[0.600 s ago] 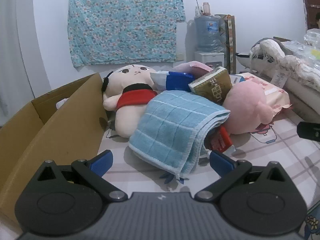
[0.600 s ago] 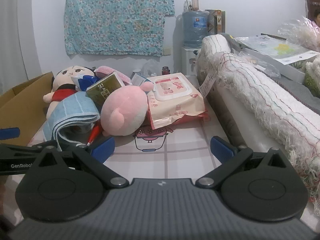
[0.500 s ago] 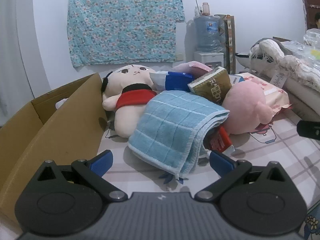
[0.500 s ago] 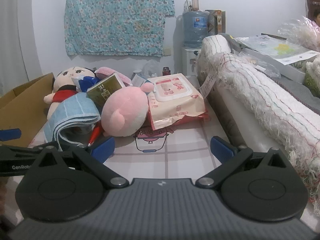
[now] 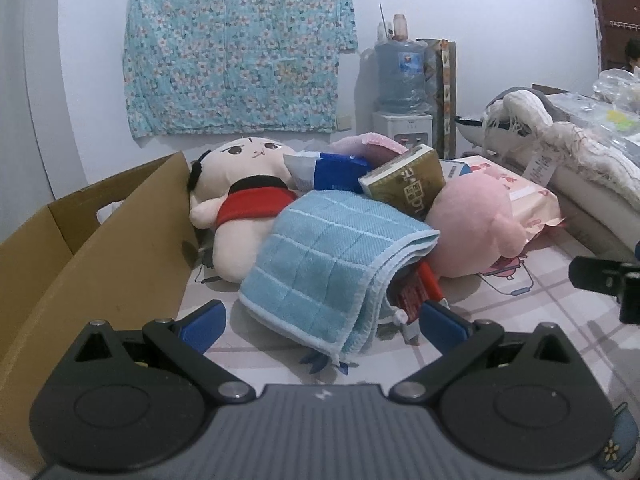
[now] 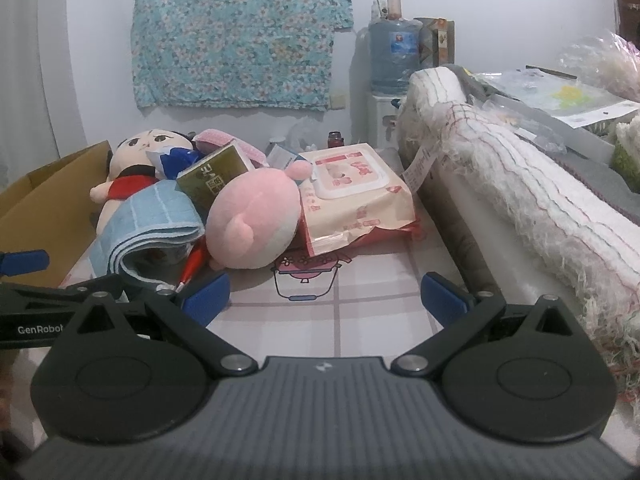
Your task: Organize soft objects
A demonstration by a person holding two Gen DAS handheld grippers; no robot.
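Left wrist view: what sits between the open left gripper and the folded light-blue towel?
Nothing: in the left wrist view only bare patterned tablecloth separates the open left gripper from the folded light-blue towel; its front edge lies just beyond the blue fingertips.

I am in a lived-in room of a home, not a workplace. A flowered blue cloth (image 5: pixel 236 48) hangs on the plain white wall (image 5: pixel 480 8), and a water dispenser (image 6: pixel 394 56) with its big bottle stands in the corner. The table (image 6: pixel 372 300) before me wears a cartoon-printed checked cover, household clutter is heaped on my right, and a cardboard box (image 5: pixel 100 248) sits open on my left.
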